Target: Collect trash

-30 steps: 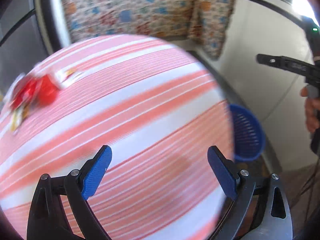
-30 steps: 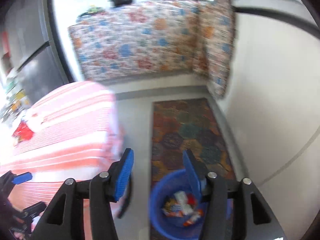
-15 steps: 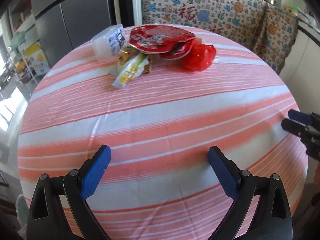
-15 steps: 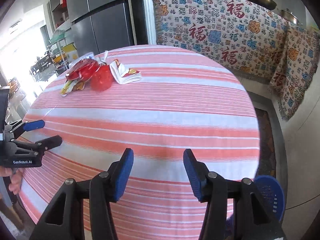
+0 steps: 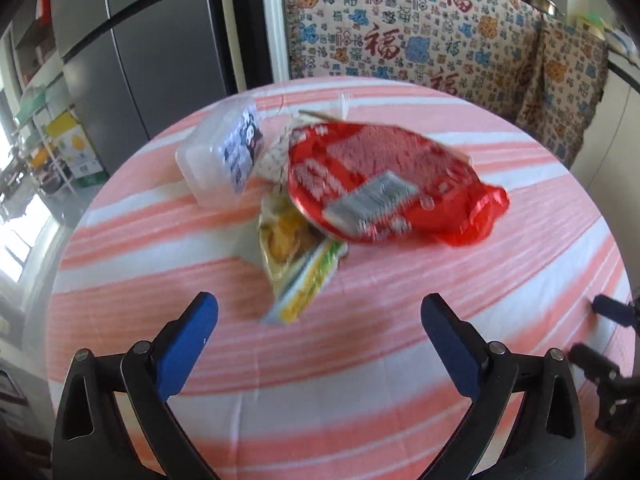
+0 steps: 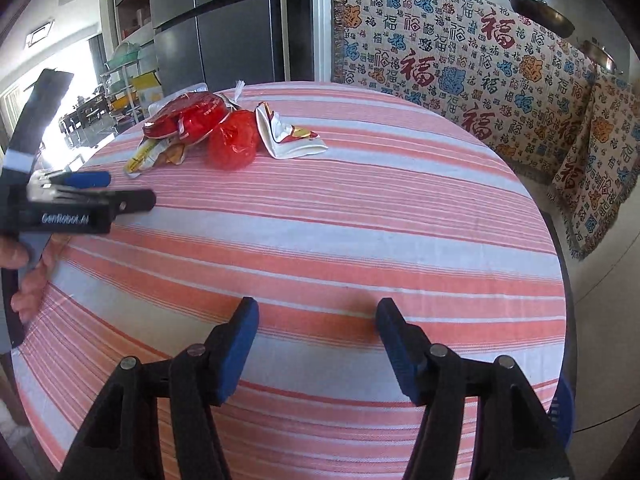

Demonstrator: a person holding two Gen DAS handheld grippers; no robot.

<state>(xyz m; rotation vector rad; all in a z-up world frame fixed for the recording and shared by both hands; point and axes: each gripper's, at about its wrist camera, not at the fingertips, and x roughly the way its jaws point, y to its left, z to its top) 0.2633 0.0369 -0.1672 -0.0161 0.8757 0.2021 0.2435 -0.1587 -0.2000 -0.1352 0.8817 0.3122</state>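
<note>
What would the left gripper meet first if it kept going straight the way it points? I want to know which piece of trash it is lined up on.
Probably the yellow-green wrapper: it lies nearest ahead of the open left gripper, before the red lid. Depth is unclear, so it might reach the tablecloth first.

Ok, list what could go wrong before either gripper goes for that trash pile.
1. The trash is heaped: the red foil lid lies over the yellow wrapper, so gripping one may drag the other along.
2. The clear plastic tub sits near the table's far edge; a nudge might push it off.
3. The left gripper stands open and the right gripper is opening, empty; closing low may pinch the striped cloth.
</note>
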